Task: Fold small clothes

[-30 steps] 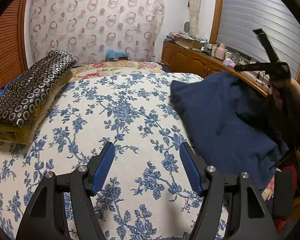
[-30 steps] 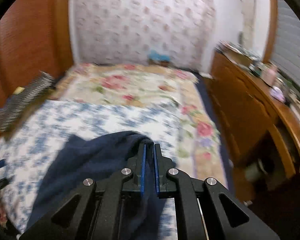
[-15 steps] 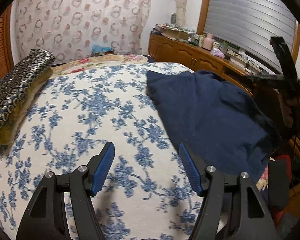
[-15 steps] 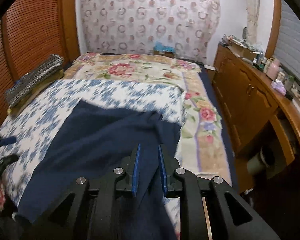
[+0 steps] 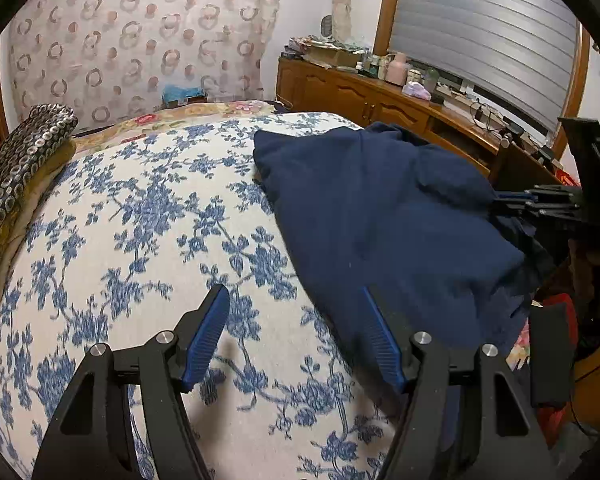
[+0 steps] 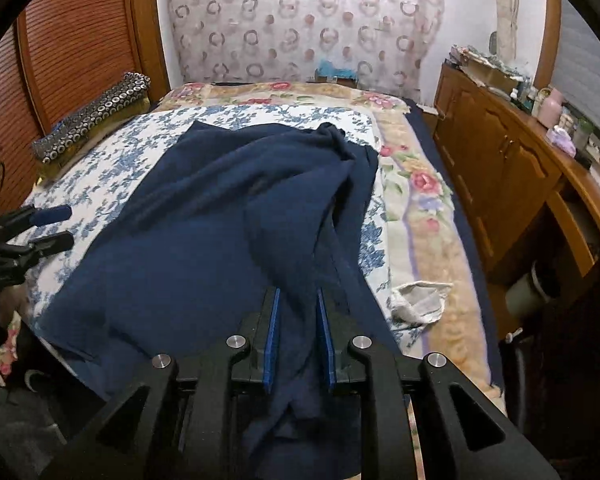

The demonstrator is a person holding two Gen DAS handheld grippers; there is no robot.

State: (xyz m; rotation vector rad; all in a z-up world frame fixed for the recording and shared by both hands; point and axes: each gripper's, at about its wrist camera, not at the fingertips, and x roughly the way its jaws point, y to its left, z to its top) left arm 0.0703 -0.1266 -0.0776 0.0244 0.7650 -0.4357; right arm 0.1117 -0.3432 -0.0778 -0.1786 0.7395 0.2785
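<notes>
Navy garment [image 6: 220, 216] lies rumpled at the bed's [image 5: 140, 208] three o'clock side; right hand-held gripper [image 6: 298, 336], slightly parted with cloth between, risks dragging it off; left hand-held gripper [image 5: 296, 332] gapes empty.

Left wrist camera sat low over bed [image 5: 148, 208], looked forward and down between own fingers, toward curtain [image 5: 140, 40] and cabinet [image 5: 380, 96]. Right wrist camera looked along bed from its near edge, close above navy cloth [image 6: 220, 208], toward same curtain. Both views shared bed, navy cloth, folded blanket [image 5: 16, 168], cabinet. Each view caught other gripper at frame edge.
</notes>
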